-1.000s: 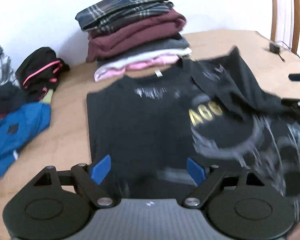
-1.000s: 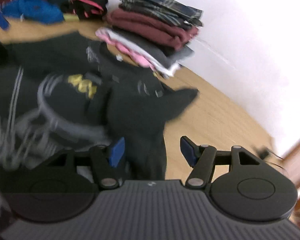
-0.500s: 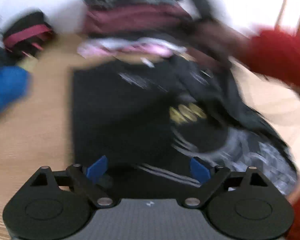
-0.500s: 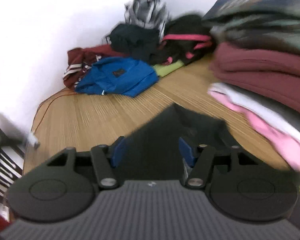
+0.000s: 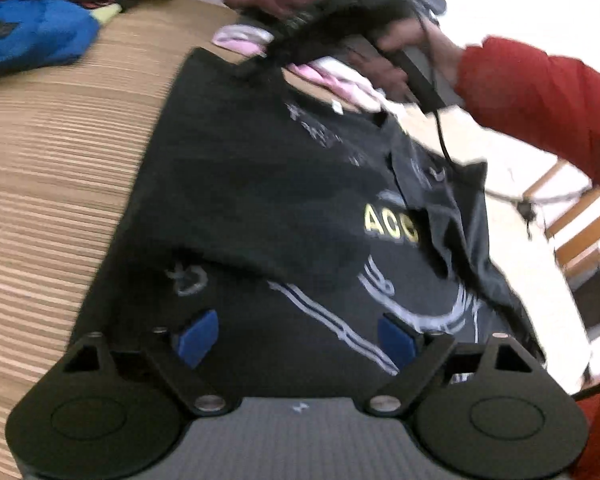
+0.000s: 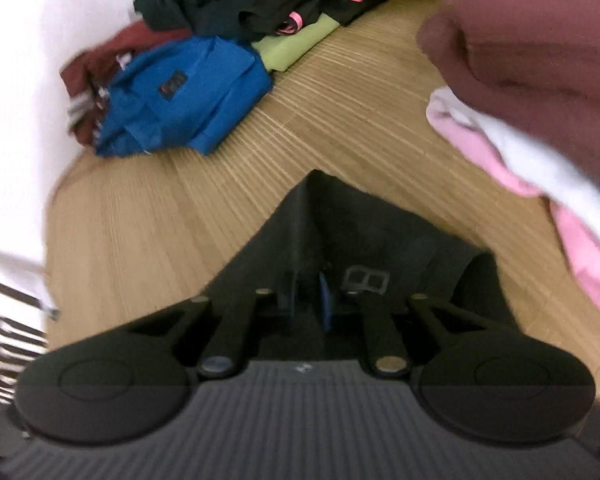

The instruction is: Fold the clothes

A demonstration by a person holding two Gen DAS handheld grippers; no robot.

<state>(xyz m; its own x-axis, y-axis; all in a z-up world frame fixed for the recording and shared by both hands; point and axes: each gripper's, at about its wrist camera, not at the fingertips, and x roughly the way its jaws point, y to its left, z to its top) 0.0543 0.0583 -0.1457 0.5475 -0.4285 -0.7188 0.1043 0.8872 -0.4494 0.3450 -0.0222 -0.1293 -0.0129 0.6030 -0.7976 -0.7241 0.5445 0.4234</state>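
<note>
A black T-shirt (image 5: 260, 184) with yellow letters and white print lies flat on the wooden table (image 5: 60, 160), its right sleeve folded in over the chest. My left gripper (image 5: 298, 336) hovers open above the shirt's near hem, nothing between its blue pads. At the top of the left wrist view, a hand in a red sleeve (image 5: 540, 96) holds my right gripper (image 5: 254, 70) at the shirt's far left corner. In the right wrist view the right gripper (image 6: 307, 300) is closing its jaws, blue pads nearly together on a ridge of the black T-shirt (image 6: 380, 232).
A stack of folded clothes (image 6: 540, 60), maroon over white and pink, stands just behind the shirt. Unfolded clothes lie at the far left: a blue garment (image 6: 180, 96), black with pink trim, lime green. A wooden chair (image 5: 580, 220) and a cable are off the table's right edge.
The right gripper has swung from the shirt's right sleeve across to its far left corner, and its jaws have narrowed onto the fabric. The left gripper has sunk toward the hem and rolled.
</note>
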